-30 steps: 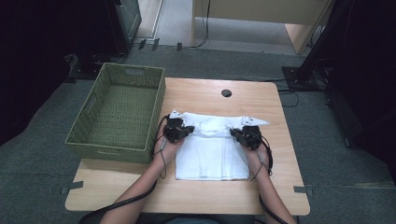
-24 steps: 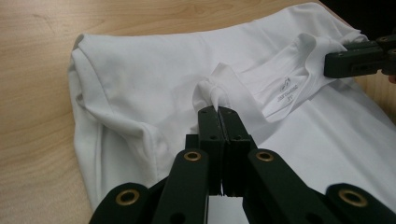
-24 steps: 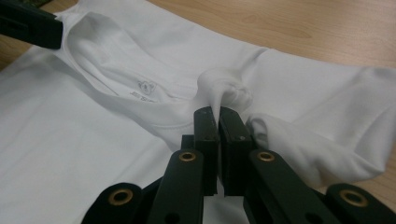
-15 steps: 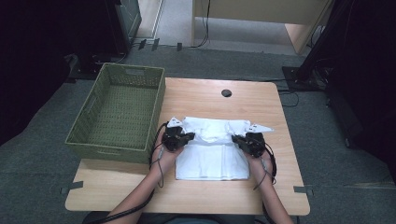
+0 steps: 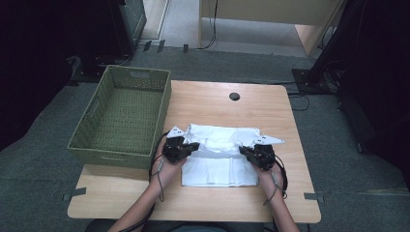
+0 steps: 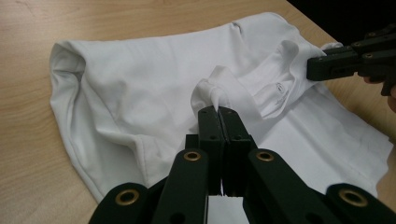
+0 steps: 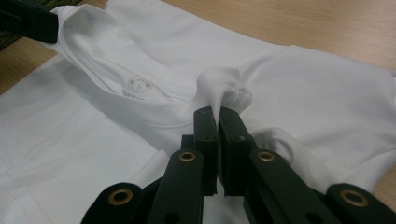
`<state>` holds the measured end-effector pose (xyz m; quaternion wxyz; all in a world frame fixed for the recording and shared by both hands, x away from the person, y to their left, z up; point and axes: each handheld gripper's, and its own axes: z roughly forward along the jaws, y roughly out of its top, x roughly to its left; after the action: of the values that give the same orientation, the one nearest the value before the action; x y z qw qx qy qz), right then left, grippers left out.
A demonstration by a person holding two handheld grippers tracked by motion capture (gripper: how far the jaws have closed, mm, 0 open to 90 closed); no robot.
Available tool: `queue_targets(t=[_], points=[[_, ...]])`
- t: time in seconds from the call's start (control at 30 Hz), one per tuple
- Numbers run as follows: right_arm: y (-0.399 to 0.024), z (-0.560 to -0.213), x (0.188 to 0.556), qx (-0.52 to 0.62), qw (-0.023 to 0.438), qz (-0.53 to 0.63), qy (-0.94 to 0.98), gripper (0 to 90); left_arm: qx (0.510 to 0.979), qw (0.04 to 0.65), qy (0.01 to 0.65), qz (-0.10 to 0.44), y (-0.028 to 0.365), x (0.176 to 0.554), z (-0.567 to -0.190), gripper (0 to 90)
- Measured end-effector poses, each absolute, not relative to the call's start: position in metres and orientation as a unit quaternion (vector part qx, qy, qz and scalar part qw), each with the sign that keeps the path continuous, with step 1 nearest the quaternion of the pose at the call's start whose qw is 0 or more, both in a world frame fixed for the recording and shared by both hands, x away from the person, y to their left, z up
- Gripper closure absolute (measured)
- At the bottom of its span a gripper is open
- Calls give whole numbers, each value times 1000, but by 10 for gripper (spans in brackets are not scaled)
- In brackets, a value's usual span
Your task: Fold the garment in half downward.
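A white t-shirt (image 5: 220, 166) lies partly folded on the wooden table (image 5: 217, 104). My left gripper (image 5: 193, 145) is shut on a bunched pinch of its cloth near the left shoulder; the jaws (image 6: 218, 109) press together on the fabric. On the right side, my right gripper (image 5: 244, 151) is shut on a similar knot of cloth (image 7: 224, 88) beside the collar. Both pinches are lifted slightly above the flat lower part of the shirt. The right gripper (image 6: 327, 63) shows far off in the left gripper view, and the left gripper (image 7: 28, 21) in the right gripper view.
A green woven basket (image 5: 118, 154) with nothing in it stands at the table's left side, close to my left hand. A small black round cap (image 5: 234, 96) sits in the tabletop behind the shirt. Bare wood lies in front of the shirt.
Both hands have drawn back toward the near edge of the table, pulling the shirt's upper edge over its lower part. Both grips stayed shut.
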<state>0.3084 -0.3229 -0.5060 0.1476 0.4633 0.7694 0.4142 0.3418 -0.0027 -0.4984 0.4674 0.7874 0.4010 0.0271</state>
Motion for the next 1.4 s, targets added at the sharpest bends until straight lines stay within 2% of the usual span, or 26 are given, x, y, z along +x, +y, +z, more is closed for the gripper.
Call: queue_targets(t=[0.7, 0.97, 1.4], points=[[-326, -501, 265, 452, 131, 430, 771, 880, 796, 461, 392, -3, 8, 302, -500, 892], [-323, -517, 270, 456, 127, 396, 787, 877, 802, 439, 405, -17, 7, 310, -519, 889], [-326, -525, 283, 455, 133, 391, 789, 873, 811, 424, 403, -9, 1, 329, -526, 884]])
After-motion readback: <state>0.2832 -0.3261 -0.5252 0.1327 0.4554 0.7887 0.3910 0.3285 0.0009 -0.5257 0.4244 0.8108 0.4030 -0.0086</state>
